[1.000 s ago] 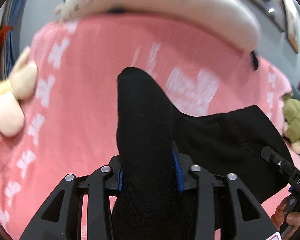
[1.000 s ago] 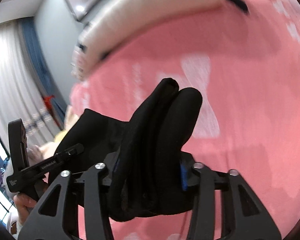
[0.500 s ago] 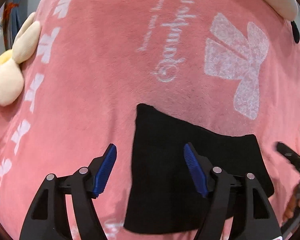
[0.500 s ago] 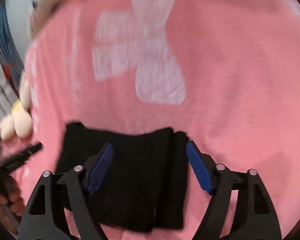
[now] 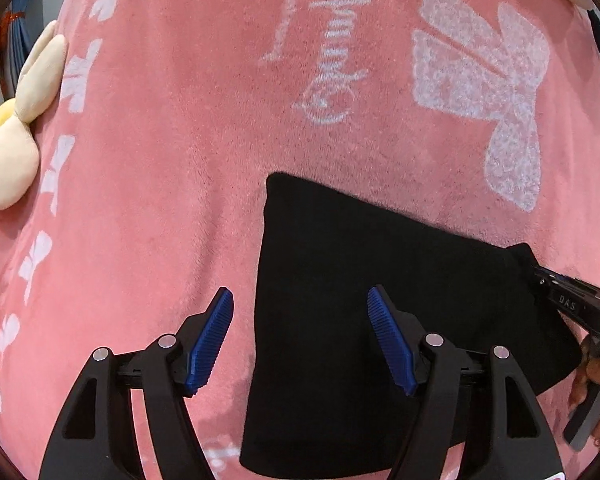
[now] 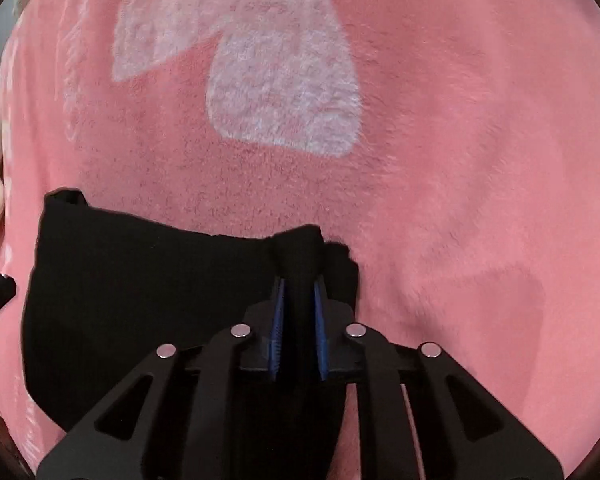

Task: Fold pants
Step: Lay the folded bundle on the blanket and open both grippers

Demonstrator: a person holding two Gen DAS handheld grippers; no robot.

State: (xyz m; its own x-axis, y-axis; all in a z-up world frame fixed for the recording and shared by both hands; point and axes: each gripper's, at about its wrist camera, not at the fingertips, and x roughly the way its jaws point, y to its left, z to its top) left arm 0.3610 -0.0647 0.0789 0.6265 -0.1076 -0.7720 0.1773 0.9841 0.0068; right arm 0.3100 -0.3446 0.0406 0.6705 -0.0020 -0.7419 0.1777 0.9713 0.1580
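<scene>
Two claws work over one garment. Left claw (image 5: pixel 300 340) stands wide apart, its blue ribbed pads (image 5: pixel 210 342) hovering with nothing between them; one pad is over the pink blanket (image 5: pixel 160 160), the other over black cloth. Right claw (image 6: pixel 299 322) is pinched nearly closed on a raised ridge of the pants (image 6: pixel 140 300) at their far right corner, the fabric bunched up between its blue pads. In the left wrist view the right claw's black body shows at the frame's right edge, at that corner of the pants (image 5: pixel 380 300).

Beneath lies a plush pink blanket with white bow prints (image 5: pixel 488 92) and white script lettering (image 5: pixel 332 52). A cream flower-shaped plush toy (image 5: pixel 16 132) rests at its left edge.

Those pants are plain black, folded into a compact, roughly rectangular bundle lying flat on the blanket, edges fairly straight apart from the pinched corner.
</scene>
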